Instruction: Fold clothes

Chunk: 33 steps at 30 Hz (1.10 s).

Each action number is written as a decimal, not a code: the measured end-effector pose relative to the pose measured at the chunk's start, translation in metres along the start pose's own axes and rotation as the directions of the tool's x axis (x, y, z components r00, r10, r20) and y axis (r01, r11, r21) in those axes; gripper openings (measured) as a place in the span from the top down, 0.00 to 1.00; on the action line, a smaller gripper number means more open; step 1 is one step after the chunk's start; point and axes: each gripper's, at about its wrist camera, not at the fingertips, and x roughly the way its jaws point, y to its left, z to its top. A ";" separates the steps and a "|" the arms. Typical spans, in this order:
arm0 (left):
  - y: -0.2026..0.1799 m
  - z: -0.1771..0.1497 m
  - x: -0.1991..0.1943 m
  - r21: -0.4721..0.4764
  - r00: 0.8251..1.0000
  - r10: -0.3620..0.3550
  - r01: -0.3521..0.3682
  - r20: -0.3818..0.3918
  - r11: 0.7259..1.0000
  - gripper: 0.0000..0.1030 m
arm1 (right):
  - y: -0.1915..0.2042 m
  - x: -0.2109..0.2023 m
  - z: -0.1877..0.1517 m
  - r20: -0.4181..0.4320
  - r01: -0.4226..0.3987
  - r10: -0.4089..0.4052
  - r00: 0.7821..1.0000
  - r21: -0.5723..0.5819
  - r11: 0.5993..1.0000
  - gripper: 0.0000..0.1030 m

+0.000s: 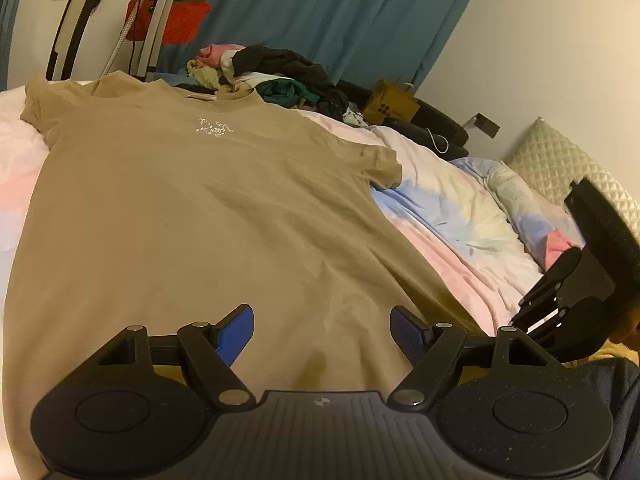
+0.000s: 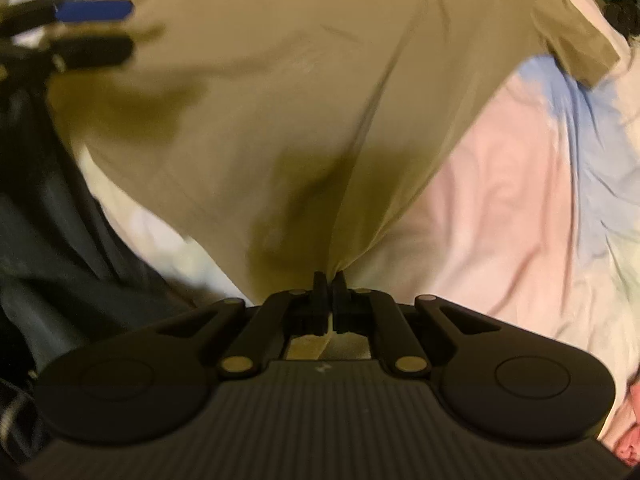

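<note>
A tan T-shirt with a small white chest print lies spread flat on the bed, collar at the far end. My left gripper is open just above the shirt's near hem, its blue pads apart, holding nothing. My right gripper is shut on the shirt's hem corner, and the cloth pulls up into a peak at the fingers. The right gripper shows at the right edge of the left wrist view. The left gripper shows at the upper left of the right wrist view.
The bed has a pastel pink, blue and white cover. A heap of mixed clothes lies beyond the shirt's collar. A cardboard box and a quilted pillow lie at the far right. A teal curtain hangs behind.
</note>
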 end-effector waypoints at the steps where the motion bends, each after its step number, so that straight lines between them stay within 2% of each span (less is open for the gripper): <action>1: -0.001 0.000 0.000 0.005 1.000 0.001 -0.001 0.000 1.000 0.25 | -0.008 0.010 -0.004 0.000 -0.007 0.007 1.000 0.021 1.000 0.95; 6: -0.006 -0.002 -0.006 0.035 1.000 0.027 -0.027 0.016 0.999 0.24 | -0.033 0.002 -0.023 0.064 -0.092 0.085 0.994 0.120 0.989 0.89; 7: -0.008 -0.001 -0.007 0.042 0.999 0.031 -0.032 0.024 0.999 0.22 | -0.040 -0.006 -0.027 0.093 -0.112 0.099 0.991 0.144 0.983 0.80; 8: -0.009 0.000 -0.008 0.049 0.999 0.036 -0.038 0.033 0.998 0.22 | -0.047 -0.017 -0.028 0.136 -0.137 0.114 0.984 0.175 0.975 0.55; 9: -0.010 0.001 -0.009 0.056 0.998 0.041 -0.043 0.043 0.997 0.21 | -0.055 -0.028 -0.027 0.188 -0.163 0.124 0.974 0.209 0.964 0.42; 10: -0.011 0.003 -0.008 0.062 0.998 0.048 -0.051 0.051 0.997 0.21 | -0.064 -0.037 -0.025 0.264 -0.194 0.128 0.956 0.245 0.950 0.23; 12: -0.011 0.007 -0.006 0.066 0.996 0.066 -0.070 0.062 0.995 0.20 | -0.084 -0.053 -0.022 0.423 -0.267 0.119 0.898 0.310 0.913 0.20; 13: -0.010 0.008 -0.004 0.067 0.995 0.077 -0.082 0.067 0.994 0.19 | -0.095 -0.055 -0.018 0.509 -0.310 0.096 0.855 0.354 0.882 0.20; 15: -0.008 0.012 0.001 0.064 0.992 0.105 -0.110 0.075 0.992 0.19 | -0.119 -0.054 -0.009 0.667 -0.409 0.020 0.745 0.433 0.803 0.20; 17: -0.004 0.014 0.005 0.061 0.987 0.137 -0.142 0.083 0.988 0.17 | -0.148 -0.035 0.002 0.792 -0.558 -0.067 0.607 0.484 0.674 0.20; 18: -0.002 0.015 0.006 0.060 0.984 0.155 -0.160 0.088 0.985 0.16 | -0.160 -0.018 0.007 0.814 -0.613 -0.102 0.572 0.507 0.606 0.20; 21: 0.007 0.014 0.011 0.053 0.974 0.203 -0.209 0.098 0.976 0.15 | -0.194 0.035 0.024 0.834 -0.741 -0.202 0.513 0.550 0.386 0.20; 22: 0.012 0.014 0.014 0.041 0.972 0.214 -0.219 0.095 0.975 0.15 | -0.205 0.053 0.030 0.835 -0.776 -0.238 0.497 0.550 0.308 0.19; 23: 0.014 0.014 0.018 0.028 0.971 0.221 -0.224 0.089 0.974 0.15 | -0.214 0.069 0.035 0.827 -0.781 -0.252 0.502 0.559 0.279 0.18; 24: 0.015 0.015 0.022 0.016 0.971 0.224 -0.226 0.083 0.974 0.15 | -0.222 0.084 0.041 0.817 -0.776 -0.260 0.514 0.572 0.265 0.18; 27: 0.019 0.020 0.036 -0.008 0.973 0.218 -0.218 0.077 0.976 0.15 | -0.242 0.119 0.057 0.816 -0.783 -0.259 0.516 0.573 0.244 0.18; 28: 0.021 0.021 0.041 -0.013 0.974 0.215 -0.214 0.078 0.977 0.15 | -0.248 0.128 0.062 0.825 -0.795 -0.258 0.503 0.559 0.237 0.18; 29: 0.022 0.022 0.045 -0.018 0.974 0.212 -0.211 0.078 0.977 0.15 | -0.254 0.135 0.067 0.840 -0.811 -0.264 0.474 0.533 0.242 0.18; 31: 0.025 0.023 0.054 -0.029 0.976 0.207 -0.206 0.071 0.978 0.15 | -0.263 0.139 0.078 0.858 -0.822 -0.282 0.429 0.500 0.271 0.18; 32: 0.026 0.023 0.058 -0.037 0.976 0.205 -0.203 0.067 0.978 0.15 | -0.268 0.140 0.085 0.865 -0.823 -0.286 0.413 0.489 0.289 0.18; 33: 0.028 0.022 0.062 -0.046 0.977 0.203 -0.201 0.060 0.979 0.15 | -0.271 0.140 0.093 0.861 -0.814 -0.298 0.412 0.495 0.305 0.18</action>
